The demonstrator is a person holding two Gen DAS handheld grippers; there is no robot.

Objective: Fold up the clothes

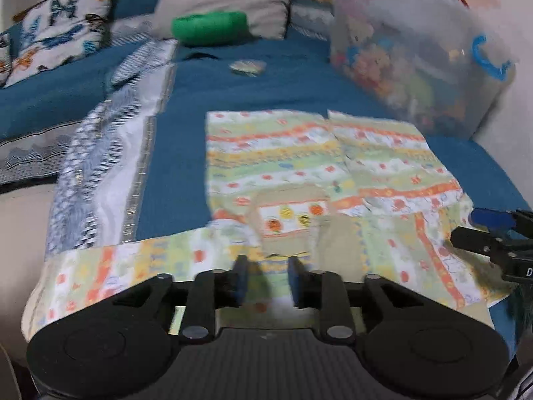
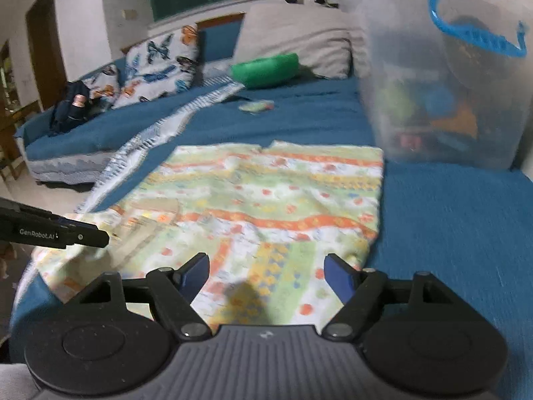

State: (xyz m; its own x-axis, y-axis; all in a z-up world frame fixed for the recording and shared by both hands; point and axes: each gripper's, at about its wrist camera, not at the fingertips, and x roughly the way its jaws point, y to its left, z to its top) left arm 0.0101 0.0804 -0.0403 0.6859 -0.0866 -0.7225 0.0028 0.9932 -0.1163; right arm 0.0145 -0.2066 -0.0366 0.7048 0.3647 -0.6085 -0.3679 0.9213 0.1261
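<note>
A patterned child's garment (image 1: 299, 173) in green, orange and yellow stripes lies spread flat on the blue bedspread (image 1: 266, 80), with a small chest pocket and sleeves out to both sides. It also shows in the right wrist view (image 2: 266, 193). My left gripper (image 1: 268, 271) hovers over the near hem, jaws apart, holding nothing. My right gripper (image 2: 266, 271) is wide open over the garment's near right part, empty. The right gripper also shows at the right edge of the left wrist view (image 1: 479, 230). The left gripper shows at the left of the right wrist view (image 2: 100, 236).
A clear plastic bin (image 1: 416, 56) of toys with a blue handle stands at the back right. A blue-white patterned cloth strip (image 1: 110, 173) runs along the left. A green cushion (image 1: 210, 26), grey pillow (image 1: 226, 0) and butterfly pillows (image 1: 60, 30) lie behind.
</note>
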